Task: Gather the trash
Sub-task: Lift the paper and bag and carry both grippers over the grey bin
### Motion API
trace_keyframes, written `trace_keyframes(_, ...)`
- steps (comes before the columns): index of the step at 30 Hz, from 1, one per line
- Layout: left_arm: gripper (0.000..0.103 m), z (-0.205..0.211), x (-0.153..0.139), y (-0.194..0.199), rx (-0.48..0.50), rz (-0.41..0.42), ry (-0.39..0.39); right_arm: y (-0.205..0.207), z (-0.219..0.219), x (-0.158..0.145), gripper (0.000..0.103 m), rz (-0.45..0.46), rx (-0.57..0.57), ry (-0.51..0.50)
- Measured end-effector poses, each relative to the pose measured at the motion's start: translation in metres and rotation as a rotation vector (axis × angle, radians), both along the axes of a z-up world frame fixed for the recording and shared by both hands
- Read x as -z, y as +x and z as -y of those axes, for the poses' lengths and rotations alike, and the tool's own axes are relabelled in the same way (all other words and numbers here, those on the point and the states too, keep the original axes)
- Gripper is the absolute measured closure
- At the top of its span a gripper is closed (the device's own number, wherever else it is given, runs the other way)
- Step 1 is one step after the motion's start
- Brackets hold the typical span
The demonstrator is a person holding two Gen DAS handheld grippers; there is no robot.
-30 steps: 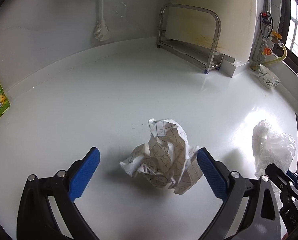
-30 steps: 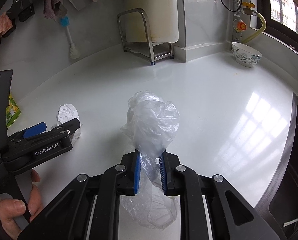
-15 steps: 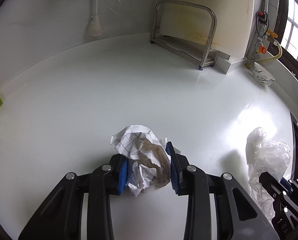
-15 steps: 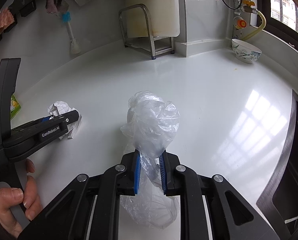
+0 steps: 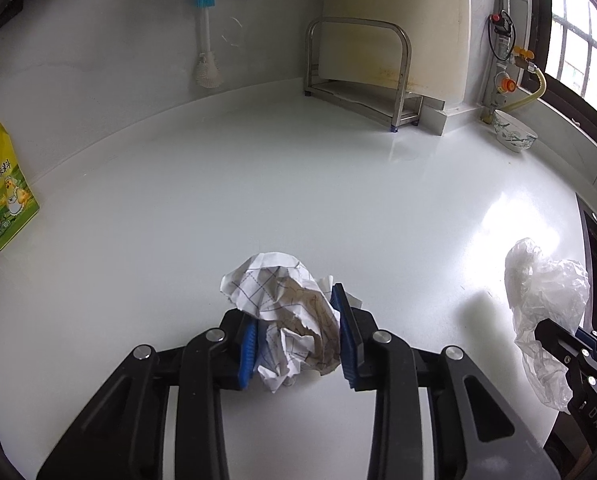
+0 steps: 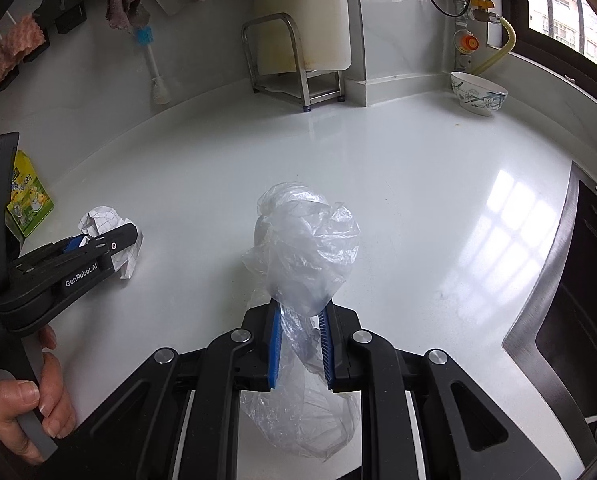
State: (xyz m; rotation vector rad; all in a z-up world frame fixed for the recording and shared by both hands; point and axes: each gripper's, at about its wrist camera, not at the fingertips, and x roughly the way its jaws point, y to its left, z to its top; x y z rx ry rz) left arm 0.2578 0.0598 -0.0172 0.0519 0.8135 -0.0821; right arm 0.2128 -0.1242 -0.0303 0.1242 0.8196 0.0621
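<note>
White counter [image 5: 258, 184] spreads wide, a dark sink [image 6: 578, 300] at its right edge. Right gripper [image 6: 300, 346] is clamped on the bag [image 6: 306, 248], thin clear crumpled plastic, held above the counter. Left gripper [image 5: 296, 344] is clamped on the paper [image 5: 286, 304], a grid-printed crumpled ball, just above the counter. Both are light and springy; a loose pinch could let either slip free mid-carry

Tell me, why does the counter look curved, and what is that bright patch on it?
Left wrist view: fisheye bends the white counter into a bowl; window glare whitens it near the plastic bag. Right wrist view: same bending, a window-pane reflection on the counter; the bag stays sharp.
</note>
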Motion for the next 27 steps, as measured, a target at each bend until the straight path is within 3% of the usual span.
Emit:
trace_keyframes(5,0.071,-0.001,-0.004,-0.039,0.023,-0.005,0.012,-0.027,-0.001,-0.009,0.087,0.022,0.002,0.002)
trace_keyframes(8,0.070,0.001,-0.017,-0.072,0.040,0.043,0.029,-0.050,0.001,-0.017,0.087,0.041,0.008,0.019)
trace_keyframes(14,0.070,0.013,-0.032,-0.136,0.111,0.053,-0.031,-0.107,0.007,-0.025,0.087,0.073,0.024,0.047)
trace_keyframes(21,0.069,0.042,-0.037,-0.198,0.183,0.063,-0.040,-0.178,0.033,-0.018,0.087,0.063,0.066,0.059)
trace_keyframes(27,0.068,0.061,-0.026,-0.232,0.209,0.012,-0.075,-0.226,0.051,-0.003,0.087,0.039,0.063,0.085)
